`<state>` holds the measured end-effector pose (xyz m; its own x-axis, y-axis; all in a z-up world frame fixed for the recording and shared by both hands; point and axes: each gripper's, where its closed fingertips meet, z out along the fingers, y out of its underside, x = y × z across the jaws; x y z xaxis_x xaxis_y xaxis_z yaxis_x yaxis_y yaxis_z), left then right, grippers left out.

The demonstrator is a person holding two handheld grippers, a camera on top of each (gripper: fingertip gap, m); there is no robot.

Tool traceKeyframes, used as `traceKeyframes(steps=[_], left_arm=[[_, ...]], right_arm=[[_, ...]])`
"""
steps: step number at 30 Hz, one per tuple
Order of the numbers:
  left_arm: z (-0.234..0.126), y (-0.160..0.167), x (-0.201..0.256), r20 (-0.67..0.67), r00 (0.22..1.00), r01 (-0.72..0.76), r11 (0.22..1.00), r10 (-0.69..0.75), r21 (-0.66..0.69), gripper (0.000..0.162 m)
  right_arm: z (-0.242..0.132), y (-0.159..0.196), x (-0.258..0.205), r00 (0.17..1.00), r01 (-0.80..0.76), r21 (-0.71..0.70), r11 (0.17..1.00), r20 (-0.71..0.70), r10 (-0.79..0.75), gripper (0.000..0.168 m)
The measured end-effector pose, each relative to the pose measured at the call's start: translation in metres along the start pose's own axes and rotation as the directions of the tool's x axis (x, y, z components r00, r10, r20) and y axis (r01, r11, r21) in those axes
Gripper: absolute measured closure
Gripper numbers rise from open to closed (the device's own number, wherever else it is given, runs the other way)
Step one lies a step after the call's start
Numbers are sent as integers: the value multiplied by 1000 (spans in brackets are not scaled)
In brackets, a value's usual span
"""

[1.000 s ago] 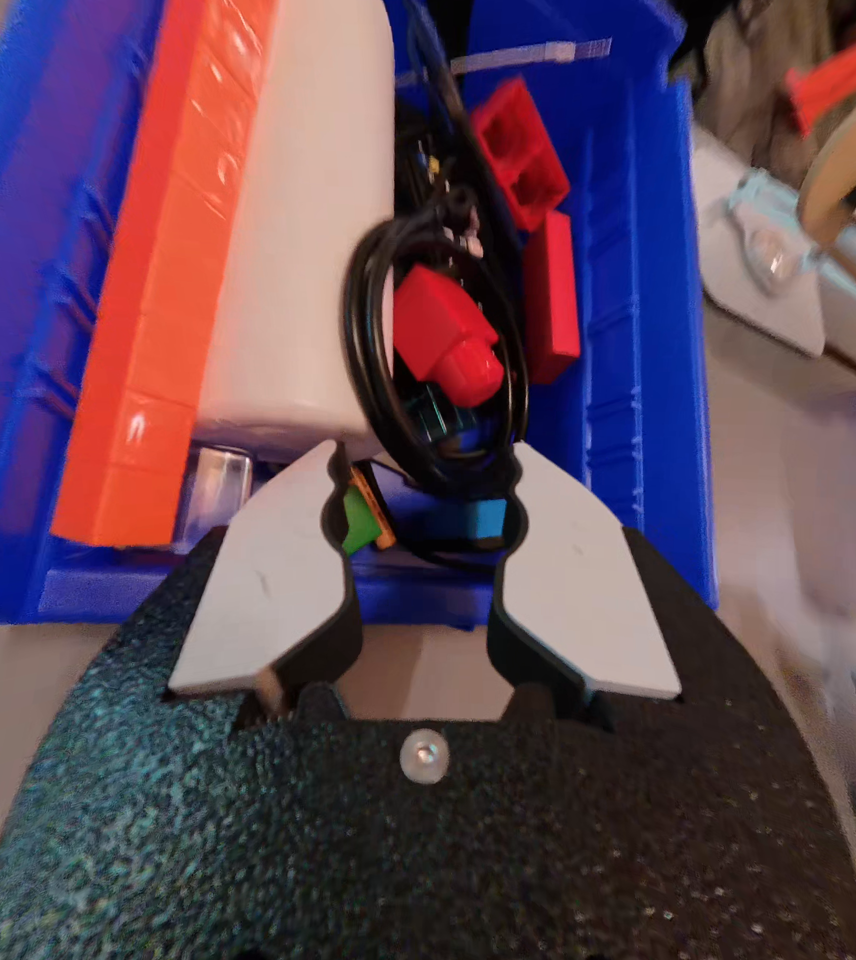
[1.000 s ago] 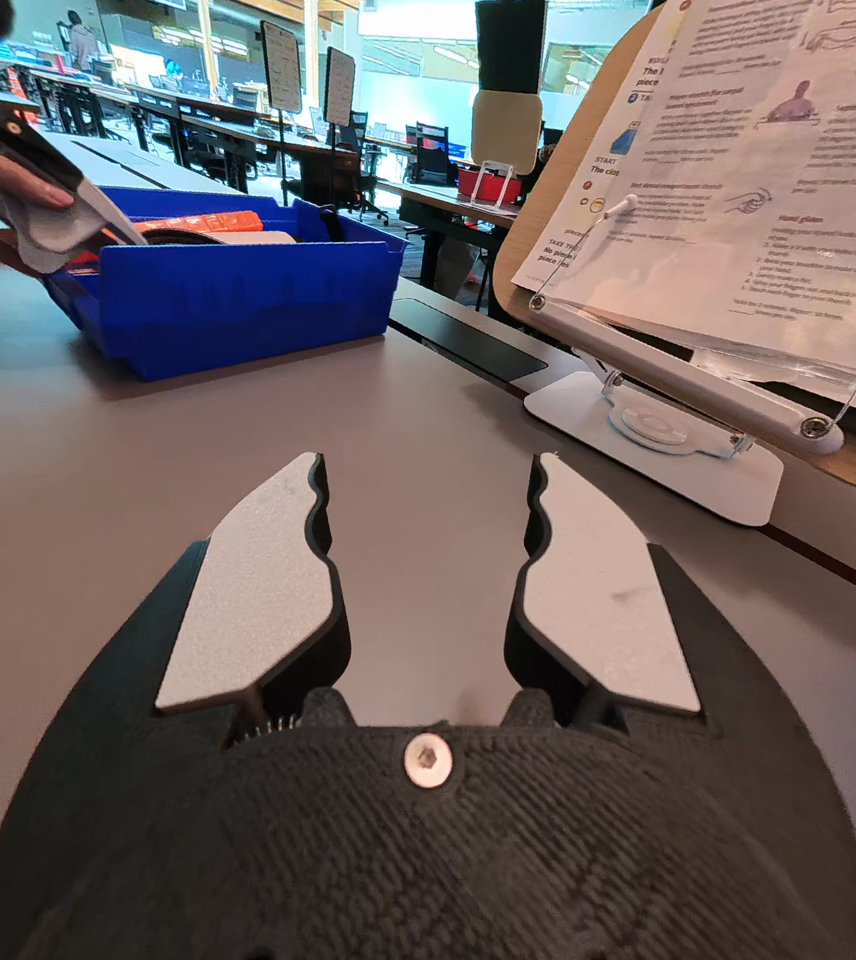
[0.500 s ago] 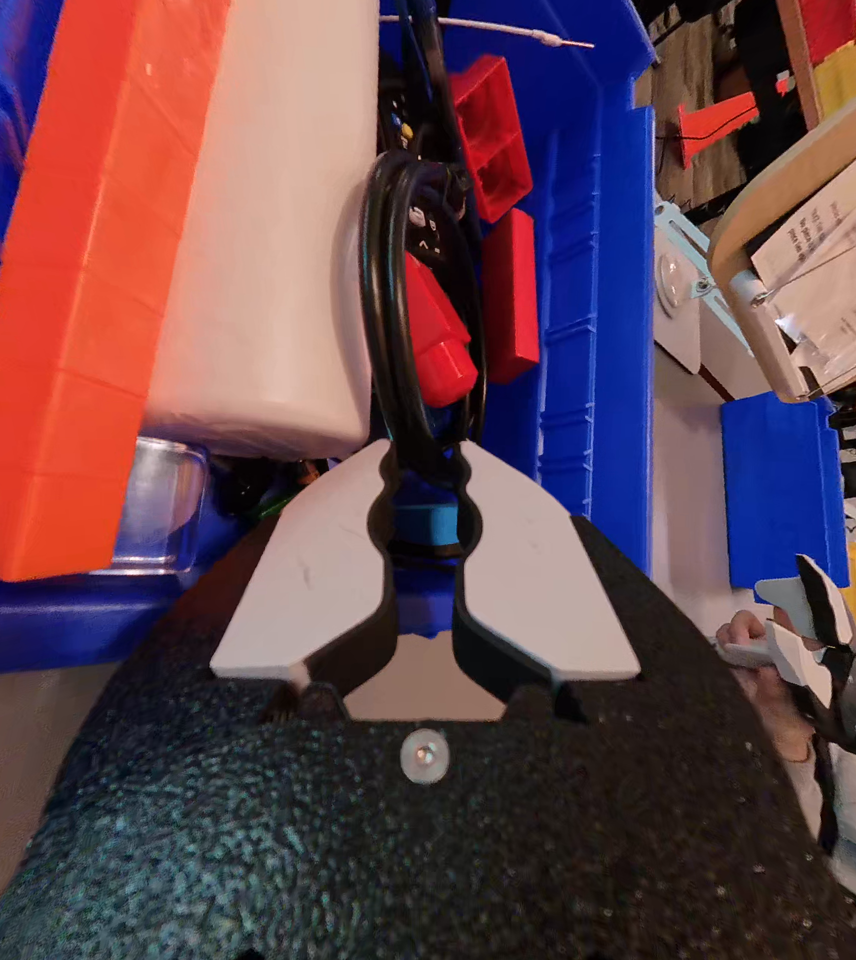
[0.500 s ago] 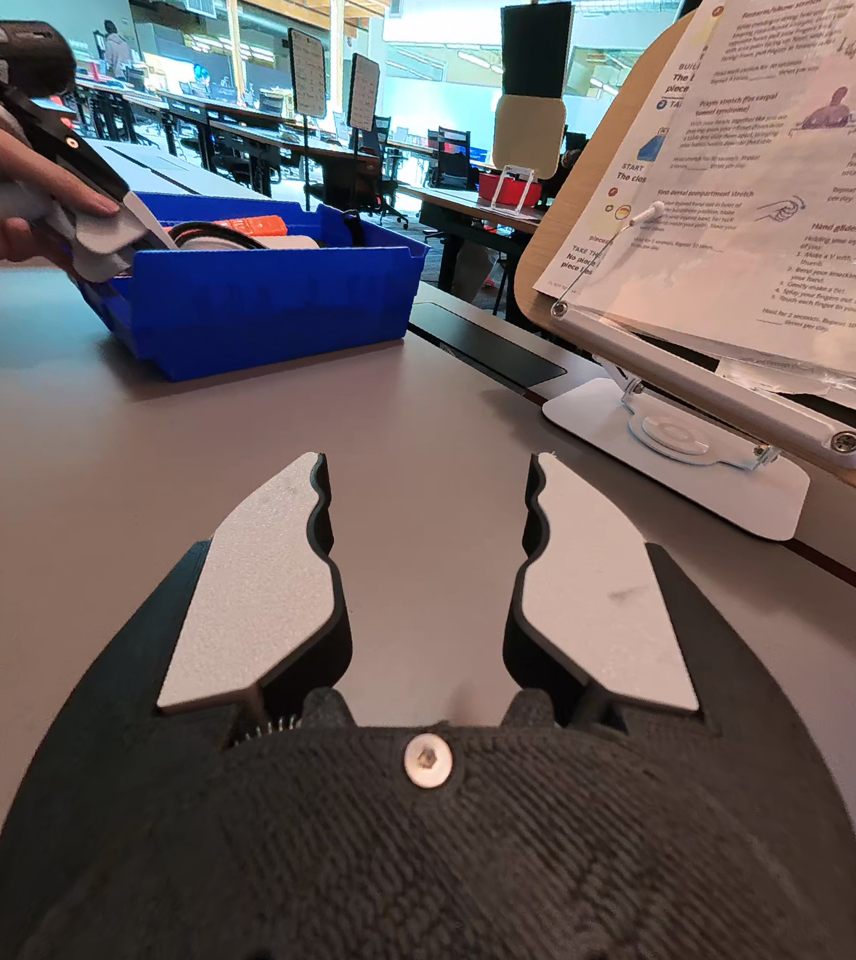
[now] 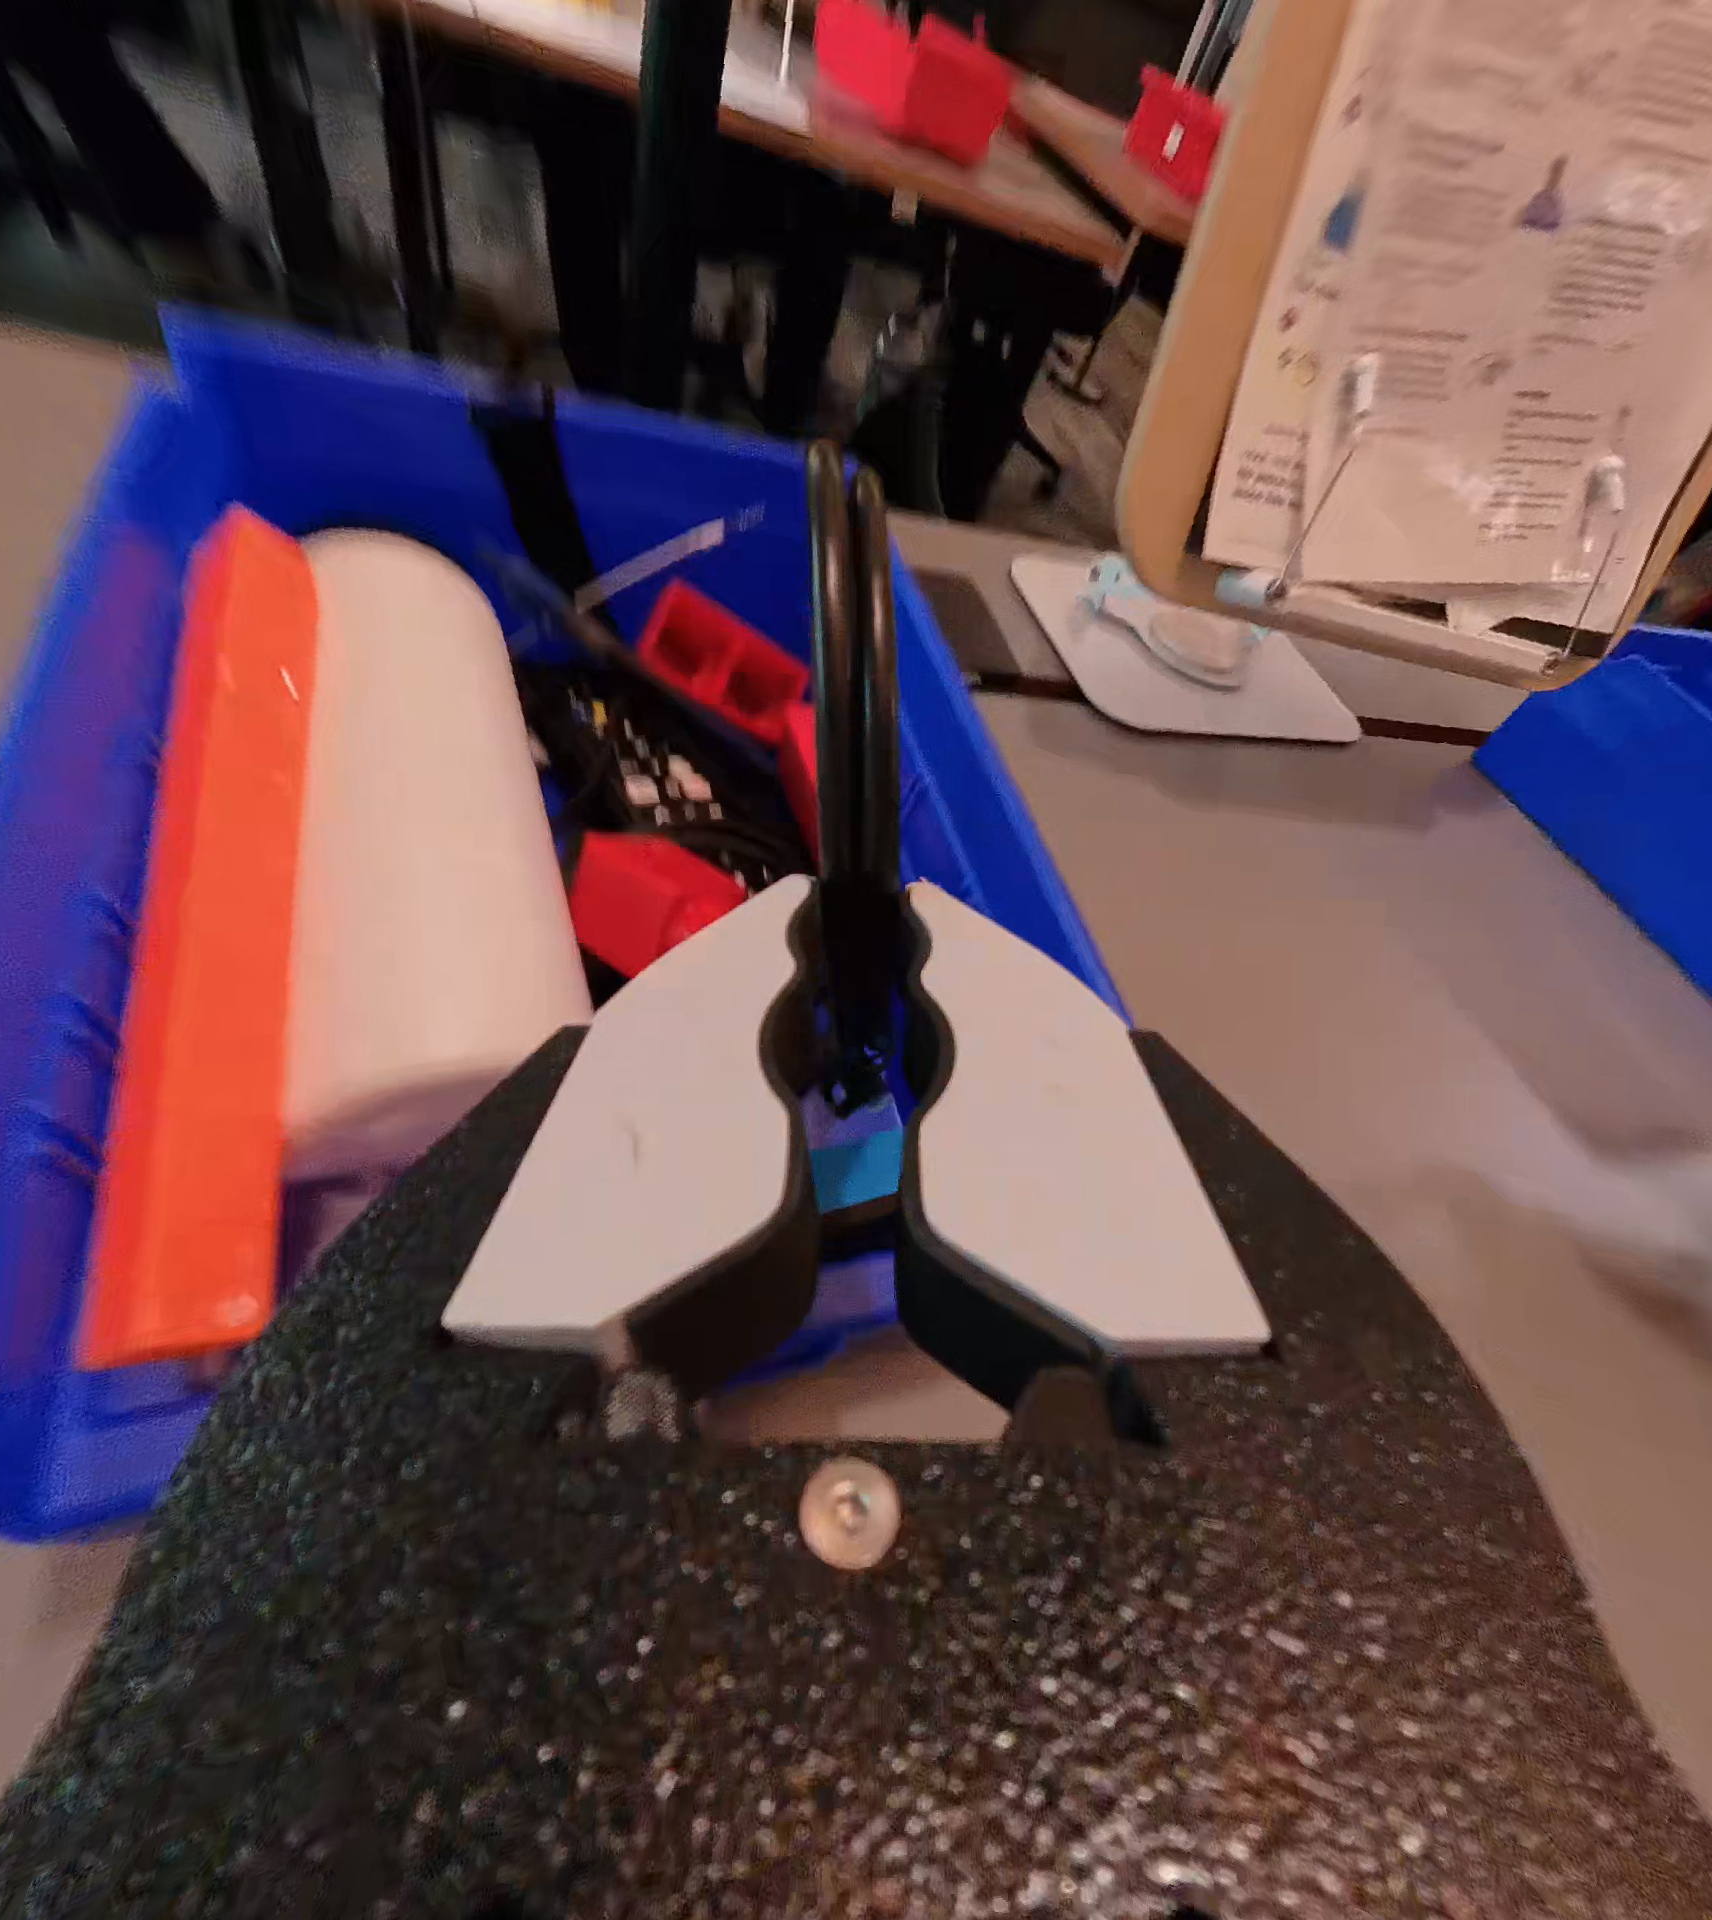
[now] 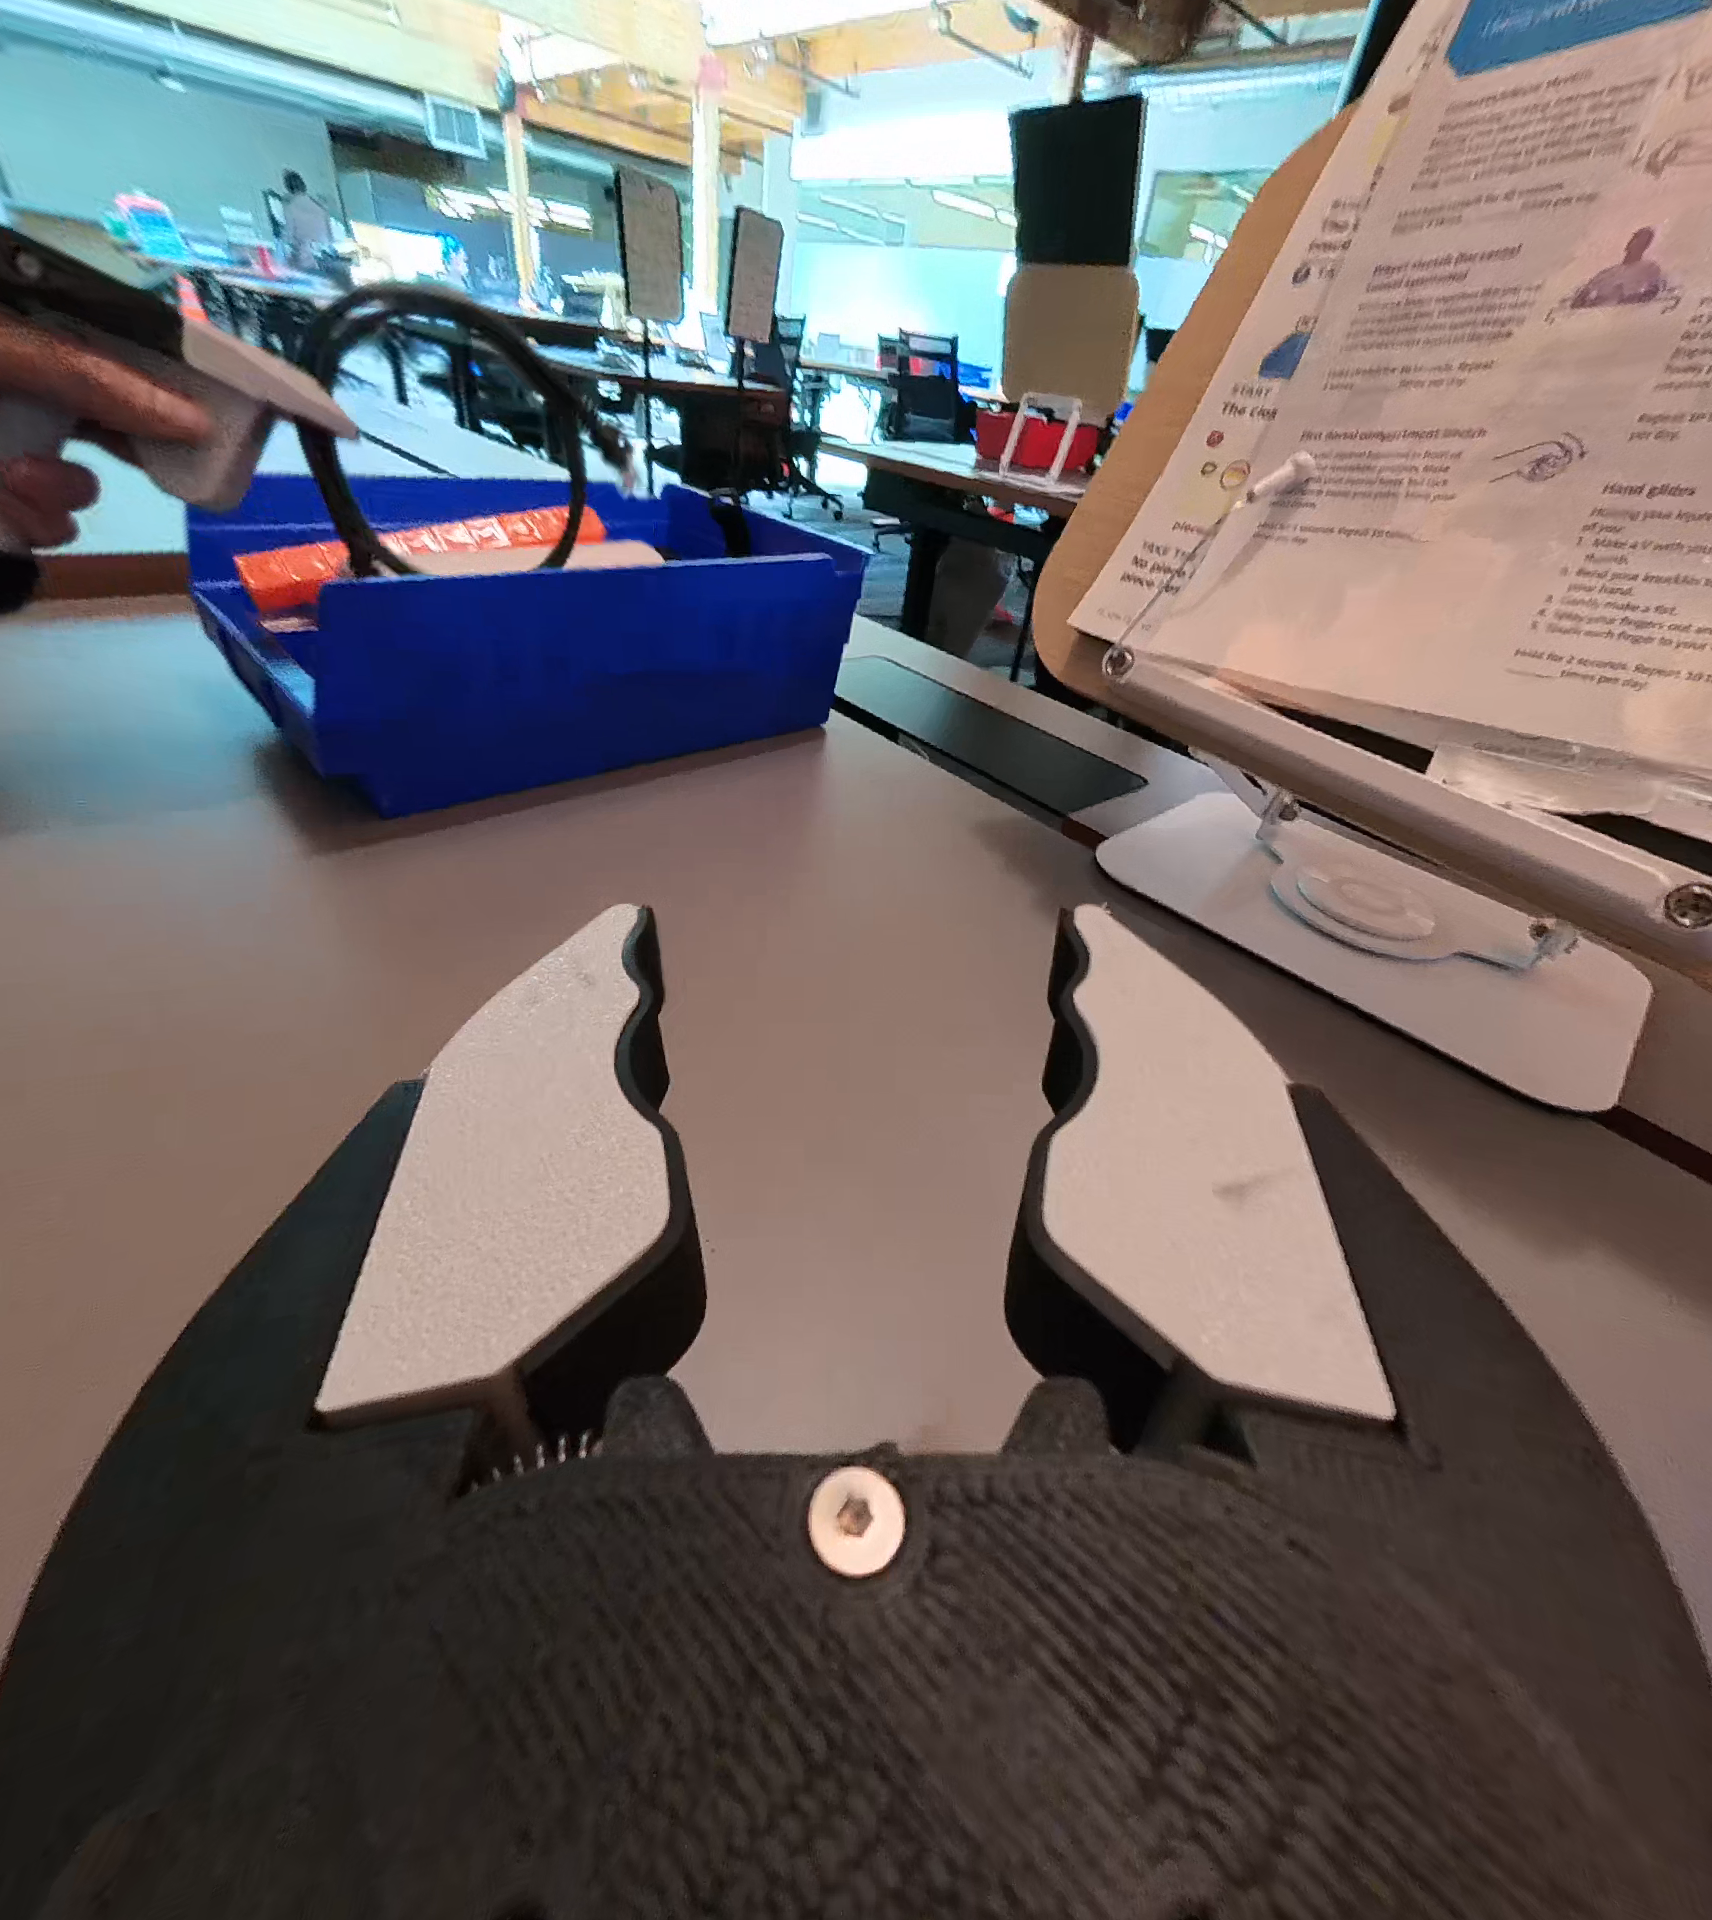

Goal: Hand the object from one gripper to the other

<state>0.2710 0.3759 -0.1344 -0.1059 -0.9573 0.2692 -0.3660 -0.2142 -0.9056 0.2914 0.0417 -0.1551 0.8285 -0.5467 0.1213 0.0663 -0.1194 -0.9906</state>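
My left gripper (image 5: pixel 857 904) is shut on a coiled black cable (image 5: pixel 850 665), seen edge-on and standing up from the fingertips above the blue bin (image 5: pixel 21 935). In the right wrist view the same cable (image 6: pixel 561 416) hangs as a loop from the left gripper (image 6: pixel 312 410), lifted above the blue bin (image 6: pixel 571 655) at the far left. My right gripper (image 6: pixel 857 935) is open and empty, low over the grey table (image 6: pixel 831 831), well apart from the cable.
The bin holds an orange bar (image 5: pixel 208 914), a white roll (image 5: pixel 416 831) and red plastic parts (image 5: pixel 717 655). A document stand with printed sheets (image 6: pixel 1454 520) stands on a white base (image 6: pixel 1403 935) to the right. A second blue bin (image 5: pixel 1683 790) sits at the right edge.
My left gripper shut on the black cable and lifted it up out of the bin, tilting from looking down to looking level. My right gripper stayed open and shifted only slightly.
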Motion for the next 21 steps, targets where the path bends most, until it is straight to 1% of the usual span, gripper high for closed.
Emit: traceKeyframes(steps=[2, 3, 4, 5, 7, 8, 10, 12, 13, 15, 17, 19, 20, 21], left_arm=[[-19, -28, 19, 34, 985, -169, 981, 167, 96, 151], [-28, -44, 36, 18, 971, -240, 957, 240, 161, 151], [-35, -59, 56, -19, 956, -279, 931, 292, 234, 151], [-41, -70, 80, -89, 942, -282, 910, 322, 305, 151], [-48, -79, 131, -300, 892, -198, 890, 337, 410, 151], [-47, -78, 155, -407, 849, -140, 886, 336, 442, 151], [-37, -67, 192, -570, 757, -16, 881, 320, 474, 151], [-22, -51, 219, -690, 664, 116, 871, 289, 477, 151], [-15, -42, 230, -734, 618, 174, 862, 281, 476, 151], [-2, -27, 246, -811, 536, 286, 853, 235, 437, 151], [5, -16, 257, -855, 472, 356, 840, 217, 410, 150], [11, -9, 266, -892, 415, 398, 846, 181, 356, 151], [10, -7, 271, -904, 387, 400, 850, 183, 343, 150], [10, -3, 274, -906, 376, 397, 849, 196, 349, 150]], right_arm=[[-2, -7, -6, 999, 13, 33, 999, 43, -15, 94], [-3, -12, -12, 997, 8, 55, 998, 82, -12, 92], [-4, -19, -20, 990, -19, 85, 996, 137, 7, 91], [-4, -26, -28, 979, -56, 117, 992, 204, 32, 92], [2, -40, -38, 945, -161, 170, 972, 312, 102, 93], [7, -49, -42, 919, -235, 192, 953, 363, 153, 92], [13, -74, -49, 845, -400, 258, 880, 477, 244, 94], [16, -91, -53, 789, -515, 322, 795, 540, 292, 100], [19, -91, -54, 781, -538, 332, 775, 543, 309, 99], [23, -82, -57, 771, -557, 312, 769, 539, 340, 99], [21, -69, -58, 737, -604, 278, 747, 552, 390, 101], [17, -61, -53, 702, -663, 289, 691, 562, 438, 104], [14, -61, -48, 691, -688, 314, 654, 560, 458, 108], [12, -63, -43, 682, -706, 344, 619, 565, 465, 110]])
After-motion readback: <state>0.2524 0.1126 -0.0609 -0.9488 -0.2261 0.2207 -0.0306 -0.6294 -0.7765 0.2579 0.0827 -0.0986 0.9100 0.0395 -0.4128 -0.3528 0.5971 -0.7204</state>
